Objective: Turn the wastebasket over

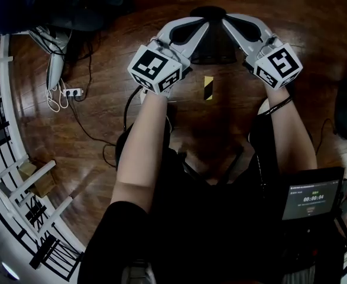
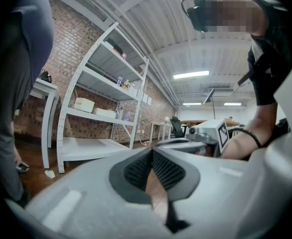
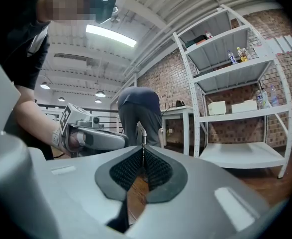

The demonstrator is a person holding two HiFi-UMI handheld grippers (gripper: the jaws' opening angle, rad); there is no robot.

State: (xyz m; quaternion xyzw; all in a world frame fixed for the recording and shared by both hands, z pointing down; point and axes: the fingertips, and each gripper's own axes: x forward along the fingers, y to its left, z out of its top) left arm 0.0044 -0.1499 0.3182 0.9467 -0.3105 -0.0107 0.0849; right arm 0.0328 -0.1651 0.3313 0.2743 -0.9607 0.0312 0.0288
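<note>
Left gripper (image 1: 203,25), right gripper (image 1: 229,19) both fully closed, empty. Tips either side of black wastebasket (image 1: 213,47), top centre, on wood floor (image 1: 220,120).

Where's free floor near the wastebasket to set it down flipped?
Bare wood floor right of the striped tape, between the wastebasket and the person; also at its upper right. The left is crowded: power strip, cables, white rack.

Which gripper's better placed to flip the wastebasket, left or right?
Near even. The left gripper and right gripper flank the wastebasket symmetrically, fingers shut and empty, tips close beside it. Likely a two-handed flip.
</note>
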